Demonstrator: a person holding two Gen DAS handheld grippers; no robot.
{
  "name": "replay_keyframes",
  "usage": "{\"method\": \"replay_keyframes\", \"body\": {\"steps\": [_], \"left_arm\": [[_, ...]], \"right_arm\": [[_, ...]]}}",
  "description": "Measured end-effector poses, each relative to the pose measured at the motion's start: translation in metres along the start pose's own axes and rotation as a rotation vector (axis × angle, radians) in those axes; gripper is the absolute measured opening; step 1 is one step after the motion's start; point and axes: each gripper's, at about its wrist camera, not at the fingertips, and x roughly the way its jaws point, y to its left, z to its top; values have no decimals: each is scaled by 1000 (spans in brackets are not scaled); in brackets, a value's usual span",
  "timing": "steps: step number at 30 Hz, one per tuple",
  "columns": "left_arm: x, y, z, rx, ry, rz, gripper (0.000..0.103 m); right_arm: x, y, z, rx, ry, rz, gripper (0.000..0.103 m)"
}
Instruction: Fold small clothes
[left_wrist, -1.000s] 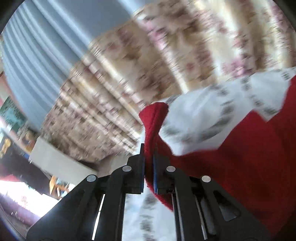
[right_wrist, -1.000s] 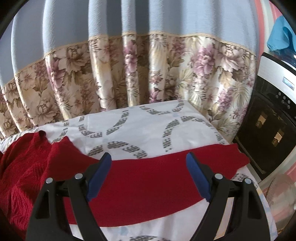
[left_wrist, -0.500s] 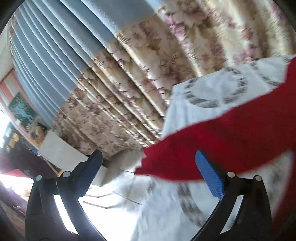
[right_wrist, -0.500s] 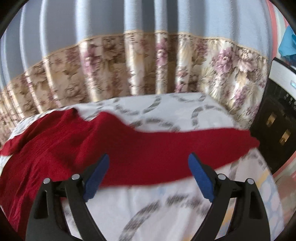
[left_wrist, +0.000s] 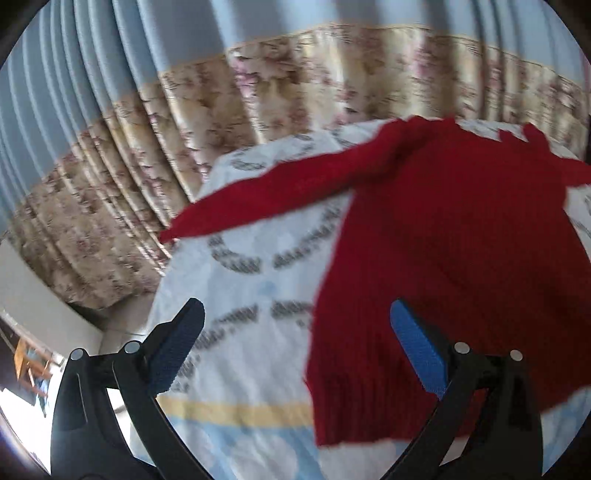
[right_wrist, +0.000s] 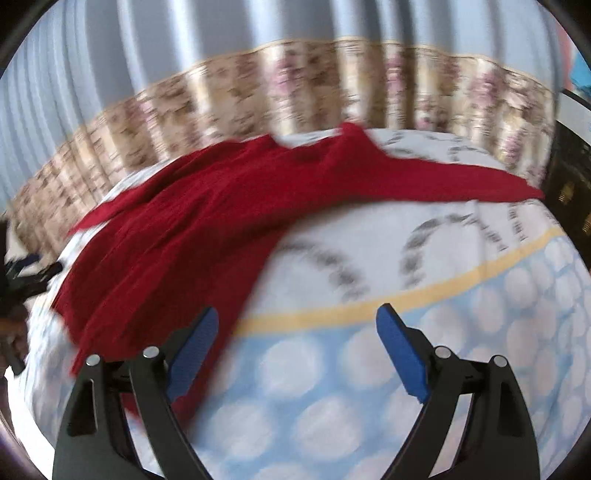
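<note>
Since the earlier frame, we have released the sleeve and drawn both grippers back toward the near hem.
We see the red sweater (left_wrist: 443, 229) spread flat on the patterned surface (left_wrist: 251, 280), sleeves extended left and right, ready for folding. Left gripper (left_wrist: 295, 347) and right gripper (right_wrist: 295, 343) fingers stand wide, holding nothing.
</note>
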Motion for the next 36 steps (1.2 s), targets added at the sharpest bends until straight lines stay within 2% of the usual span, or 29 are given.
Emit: {"method": "replay_keyframes", "body": {"steps": [2,3,5,7,13,16,17,20,24,26,29,32,36], "left_arm": [[-6,0,-10,-10,13,-3,100],[-9,3,-15,-39,34,20,100],[-14,11,-27,-128,86,61,100],[-20,17,-43,-204,103,54,100],[-30,18,-58,-227,93,17,100],[-30,19,-58,-243,93,1,100],[-31,18,-57,-239,90,3,100],[-31,17,-53,-234,87,1,100],[-29,8,-44,-194,91,8,100],[-31,2,-38,-176,92,4,100],[-36,-9,-31,-150,88,-6,100],[-35,-26,-27,-131,105,-29,100],[-32,-65,-26,-109,142,-157,100]], "right_arm": [[-4,27,-17,-62,16,24,88],[-4,39,-22,-92,28,28,88],[-3,54,-30,-124,47,36,88],[0,64,-36,-141,64,26,88],[16,80,-40,-172,125,16,86],[22,86,-41,-190,144,79,42],[19,91,-41,-218,130,72,23],[14,93,-37,-256,121,97,17],[-8,71,-21,-250,44,81,16],[-33,41,-2,-216,-40,24,16],[-52,-16,23,-133,-89,-71,16],[-45,-71,35,-57,-74,-173,16],[-26,-104,33,-6,-26,-161,16]]}}
